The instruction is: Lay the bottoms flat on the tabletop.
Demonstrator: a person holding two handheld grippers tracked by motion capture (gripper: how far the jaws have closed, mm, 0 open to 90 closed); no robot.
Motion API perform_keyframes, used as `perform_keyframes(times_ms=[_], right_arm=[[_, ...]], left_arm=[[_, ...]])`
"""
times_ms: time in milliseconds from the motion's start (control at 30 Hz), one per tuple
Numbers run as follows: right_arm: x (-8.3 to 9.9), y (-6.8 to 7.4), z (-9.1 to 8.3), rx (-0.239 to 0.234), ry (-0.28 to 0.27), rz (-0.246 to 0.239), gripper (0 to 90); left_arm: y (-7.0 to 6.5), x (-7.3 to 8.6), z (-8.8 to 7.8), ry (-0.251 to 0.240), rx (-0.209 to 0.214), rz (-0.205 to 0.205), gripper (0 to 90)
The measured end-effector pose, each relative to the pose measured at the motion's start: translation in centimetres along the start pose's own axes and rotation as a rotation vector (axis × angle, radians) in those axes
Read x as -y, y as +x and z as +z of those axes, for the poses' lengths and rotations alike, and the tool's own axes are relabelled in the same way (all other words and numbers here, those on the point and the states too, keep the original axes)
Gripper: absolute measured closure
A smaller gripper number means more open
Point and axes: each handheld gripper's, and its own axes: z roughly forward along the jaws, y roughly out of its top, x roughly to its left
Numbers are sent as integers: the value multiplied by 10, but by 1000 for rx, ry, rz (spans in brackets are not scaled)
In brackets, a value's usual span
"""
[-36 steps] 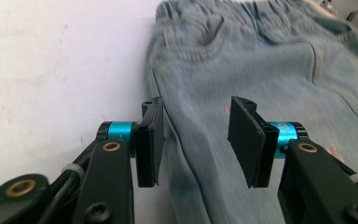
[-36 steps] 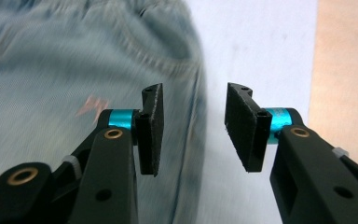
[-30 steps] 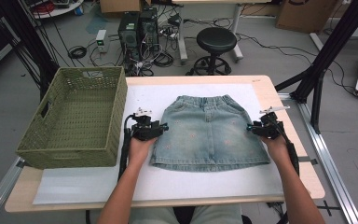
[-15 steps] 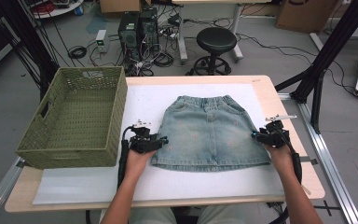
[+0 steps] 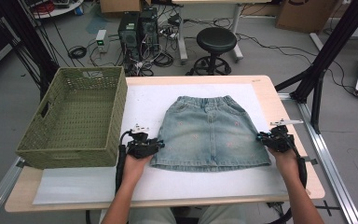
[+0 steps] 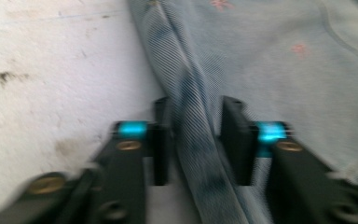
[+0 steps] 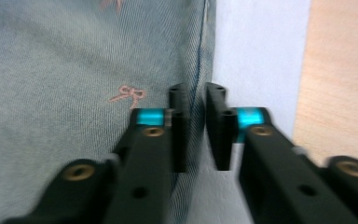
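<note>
A light blue denim skirt [image 5: 209,133] lies flat on a white sheet [image 5: 144,102], waistband away from me. My left gripper [image 5: 161,144] points at the skirt's left side seam, low near the hem. In the left gripper view the jaws [image 6: 196,140] straddle that seam of the skirt [image 6: 284,60]; they have just been closing and a gap still shows beside the fabric. My right gripper [image 5: 259,137] meets the right side seam. In its own view the jaws [image 7: 196,130] stand narrow around the skirt's [image 7: 74,70] edge, also just closing, with sheet showing between them.
A green woven basket [image 5: 70,156] stands at the table's left, close to my left hand. Bare wooden tabletop [image 5: 284,93] borders the sheet on the right. Black frame posts, a stool [image 5: 216,42] and computers with cables stand on the floor beyond.
Both hands slid along the skirt's sides toward me and sank to the table. The skirt has not moved.
</note>
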Motion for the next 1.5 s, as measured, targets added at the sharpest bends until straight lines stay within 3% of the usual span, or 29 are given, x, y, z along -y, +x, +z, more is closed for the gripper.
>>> perform_keyframes(times_ms=[100,300,367,500,567,633,667,733,800,900,1000,1133,1200,1267,1367,1500], right_arm=[[4,2,-12,-18,-20,-10,694],[22,8,-22,10,47,-52,673],[27,10,-23,21,59,-62,681],[35,12,-26,16,67,-113,866],[37,10,-28,24,61,-115,873],[38,8,-29,14,53,-104,864],[39,7,-29,3,47,-86,806],[39,7,-33,-4,33,-59,697],[42,9,-39,-23,28,-50,686],[48,12,-44,-20,52,-67,687],[53,14,-44,-12,68,-90,689],[55,16,-46,29,61,-145,673],[53,18,-46,40,72,-145,642],[48,20,-49,18,40,-122,586],[40,31,-50,-64,-47,-108,575],[28,58,-35,-174,-87,-120,580]], left_arm=[[-5,7,-8,9,13,21,591],[-11,18,-13,22,0,47,629],[-13,20,-14,27,-28,66,669],[-16,24,-18,31,-58,94,836],[-18,25,-19,33,-70,116,850],[-18,26,-20,30,-64,110,848],[-17,26,-21,28,-57,101,829],[-15,28,-24,23,-30,75,671],[-14,30,-28,19,-20,70,610],[-14,32,-30,23,-28,76,647],[-16,33,-30,31,-59,101,846],[-15,34,-32,29,-62,93,853],[-14,34,-33,23,-53,82,822],[-11,34,-35,4,-27,62,638],[-9,31,-39,-66,-9,67,493],[-11,18,-42,-147,26,97,462]])
